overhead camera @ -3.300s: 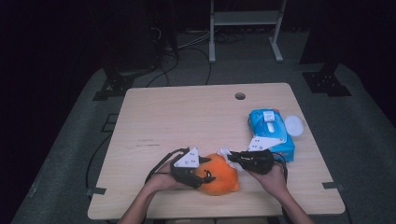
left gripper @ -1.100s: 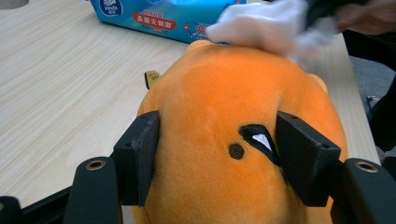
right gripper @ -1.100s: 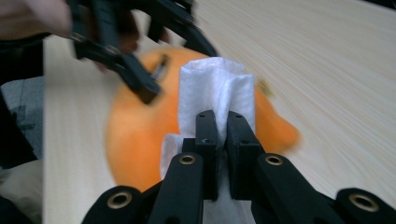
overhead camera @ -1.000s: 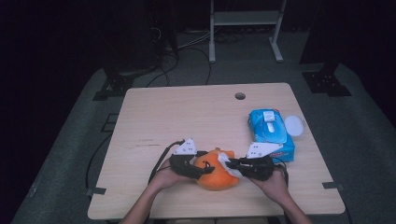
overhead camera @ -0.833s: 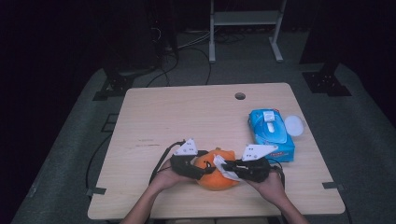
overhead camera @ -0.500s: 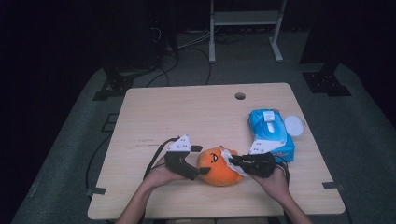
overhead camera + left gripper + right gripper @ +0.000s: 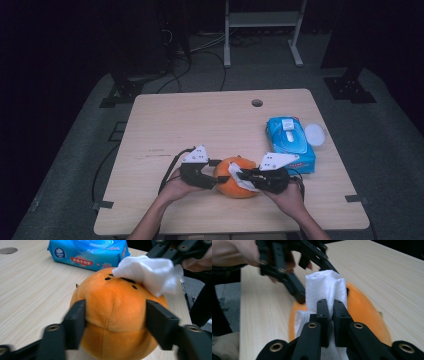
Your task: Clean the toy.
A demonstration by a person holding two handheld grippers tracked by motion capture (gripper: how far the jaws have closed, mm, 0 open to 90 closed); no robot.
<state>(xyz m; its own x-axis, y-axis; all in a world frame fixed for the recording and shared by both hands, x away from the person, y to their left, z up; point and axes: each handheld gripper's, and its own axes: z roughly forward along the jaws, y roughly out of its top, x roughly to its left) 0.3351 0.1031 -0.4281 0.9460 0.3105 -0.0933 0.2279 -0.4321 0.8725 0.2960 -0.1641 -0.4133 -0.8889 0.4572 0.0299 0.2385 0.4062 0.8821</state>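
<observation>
Sitting near the front edge of the table (image 7: 200, 115) is a round orange plush toy (image 7: 235, 181), and it lies right between the two grippers. The left gripper (image 7: 209, 176) comes at it from the left side. In the left gripper view, its two black fingers (image 7: 75, 323) are spread wide and press on both sides of the orange plush toy (image 7: 112, 315), one on each side, so the toy is hugged between them. The soft orange body bulges a little where the fingers touch it. The right gripper (image 7: 242, 178) comes from the right side. In the right gripper view, its fingers (image 7: 323, 315) are squeezed almost all the way together, and a folded white wipe (image 7: 325, 290) is pinched between them. The wipe sticks up past the fingertips and rests on top of the toy, touching it where the small black marks are. In the left gripper view the white wipe (image 7: 150, 272) lies over the far top part of the toy. A blue pack of wipes (image 7: 290, 142) lies flat on the table behind the toy, to the right, not touching it. A small white round lid (image 7: 314, 134) sits just beside the pack.
</observation>
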